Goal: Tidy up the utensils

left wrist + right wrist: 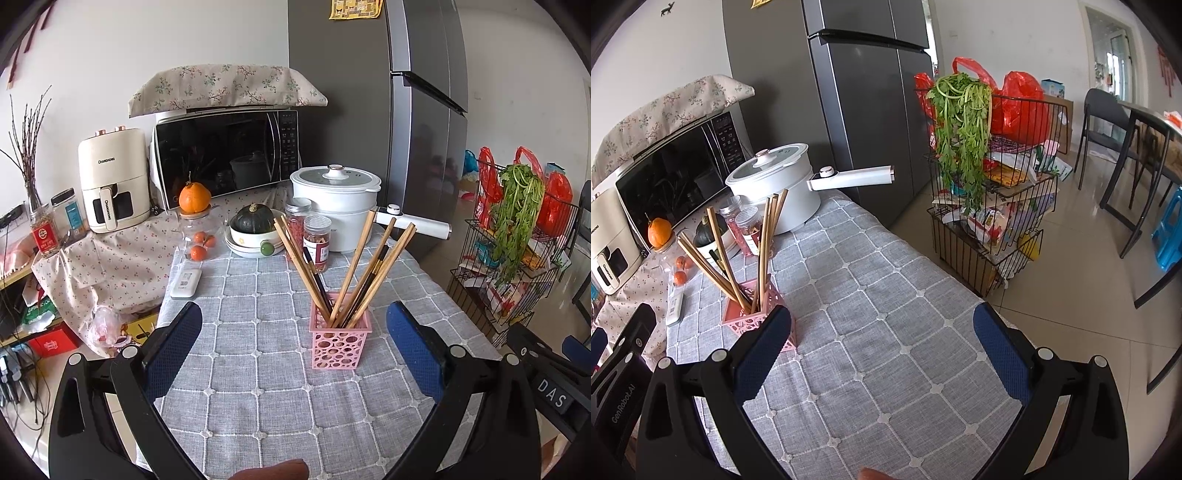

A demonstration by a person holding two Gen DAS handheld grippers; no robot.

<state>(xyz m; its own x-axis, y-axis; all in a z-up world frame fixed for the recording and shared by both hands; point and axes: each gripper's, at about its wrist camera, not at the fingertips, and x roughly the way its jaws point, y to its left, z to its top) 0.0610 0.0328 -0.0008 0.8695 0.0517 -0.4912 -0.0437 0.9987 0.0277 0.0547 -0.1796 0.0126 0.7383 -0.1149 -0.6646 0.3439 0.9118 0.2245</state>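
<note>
chopsticks point(347, 269) upright in pink holder point(339, 341), holder partly hidden behind right gripper point(882, 332) finger; left gripper point(293, 325) spread, both empty

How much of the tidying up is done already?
It looks nearly finished. The chopsticks all stand in the pink holder on the grey tablecloth, and no loose ones show on it. Nothing is in hand: the left gripper and right gripper are both open and empty. Little seems left, as far as these views show.

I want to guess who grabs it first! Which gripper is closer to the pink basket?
Probably left. The pink basket sits between the left gripper fingers; the right gripper has it beside its left finger.
</note>
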